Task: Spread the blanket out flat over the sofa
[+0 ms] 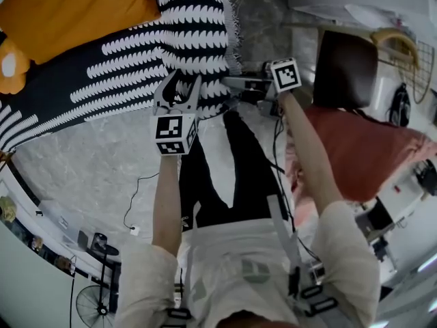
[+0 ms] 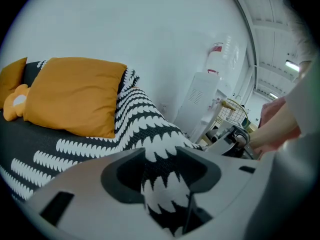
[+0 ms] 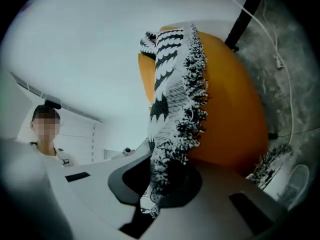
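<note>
The black-and-white blanket drapes over most of the sofa, hiding it, with an orange cushion on top. I judge the spread about half done. The near edge is bunched, with my left gripper pinching a fold and my right gripper clamped on the fringed corner. Below is grey stone floor, and the room is cluttered.

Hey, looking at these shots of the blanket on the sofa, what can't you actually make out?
The sofa's surface: head view, covered by the blanket and the orange cushion.
Blanket's full extent: head view, cut off at the left edge.
How much cloth the right gripper pinches: right gripper view, the fringe hangs over its jaws.
The small items on the ledge, lower left of the head view: too small to name.
</note>
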`<state>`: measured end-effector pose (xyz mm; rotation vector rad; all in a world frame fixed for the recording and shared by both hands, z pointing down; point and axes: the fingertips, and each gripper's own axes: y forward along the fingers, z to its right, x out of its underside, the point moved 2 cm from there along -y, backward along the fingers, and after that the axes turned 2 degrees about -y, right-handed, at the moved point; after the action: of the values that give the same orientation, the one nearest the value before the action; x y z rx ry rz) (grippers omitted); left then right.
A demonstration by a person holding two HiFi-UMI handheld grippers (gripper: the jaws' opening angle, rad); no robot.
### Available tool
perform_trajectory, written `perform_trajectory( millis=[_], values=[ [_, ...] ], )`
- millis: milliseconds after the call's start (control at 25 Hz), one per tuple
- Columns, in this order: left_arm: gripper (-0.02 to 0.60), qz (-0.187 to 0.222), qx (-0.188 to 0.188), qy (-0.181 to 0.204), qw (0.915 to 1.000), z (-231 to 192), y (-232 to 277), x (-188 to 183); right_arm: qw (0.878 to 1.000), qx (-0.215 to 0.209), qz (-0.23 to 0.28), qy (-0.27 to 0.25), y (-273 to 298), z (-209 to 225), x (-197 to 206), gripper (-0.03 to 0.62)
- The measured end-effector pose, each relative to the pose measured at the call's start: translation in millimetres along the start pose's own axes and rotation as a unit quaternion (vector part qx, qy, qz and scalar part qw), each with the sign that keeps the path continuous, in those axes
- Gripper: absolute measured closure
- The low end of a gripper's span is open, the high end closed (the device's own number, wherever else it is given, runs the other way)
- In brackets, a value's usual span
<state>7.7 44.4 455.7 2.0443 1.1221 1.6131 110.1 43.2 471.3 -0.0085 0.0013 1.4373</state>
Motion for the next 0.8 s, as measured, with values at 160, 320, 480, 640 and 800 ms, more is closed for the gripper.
perform_trajectory(
  millis=[160, 320, 480, 640, 800],
  values=[
    [0.387, -0.001, -0.001, 0.001, 1.0, -1.5, 0.3, -1.4, 1.0, 0.022, -0.005, 0.005, -3.5, 2.8, 6.7, 0.58],
    [0.387, 0.011, -0.007, -0.007, 0.9999, -8.4, -5.6, -7.2, 0.998, 0.062, -0.021, -0.018, -19.9, 7.8, 10.1, 0.582],
    [0.387, 0.022, -0.031, -0.026, 0.9989, -29.0, -16.3, -5.6, 0.997, 0.068, -0.02, -0.019, -32.7, 10.6, 13.5, 0.582],
    [0.387, 0.022, -0.055, -0.031, 0.9978, -52.2, -24.9, 3.0, 0.992, 0.119, 0.003, -0.035, -37.2, 16.0, 13.2, 0.58],
    [0.387, 0.031, -0.059, -0.029, 0.9974, -73.4, -32.0, 5.0, 0.973, 0.213, 0.052, -0.066, -65.3, 9.5, 15.1, 0.436]
  ],
)
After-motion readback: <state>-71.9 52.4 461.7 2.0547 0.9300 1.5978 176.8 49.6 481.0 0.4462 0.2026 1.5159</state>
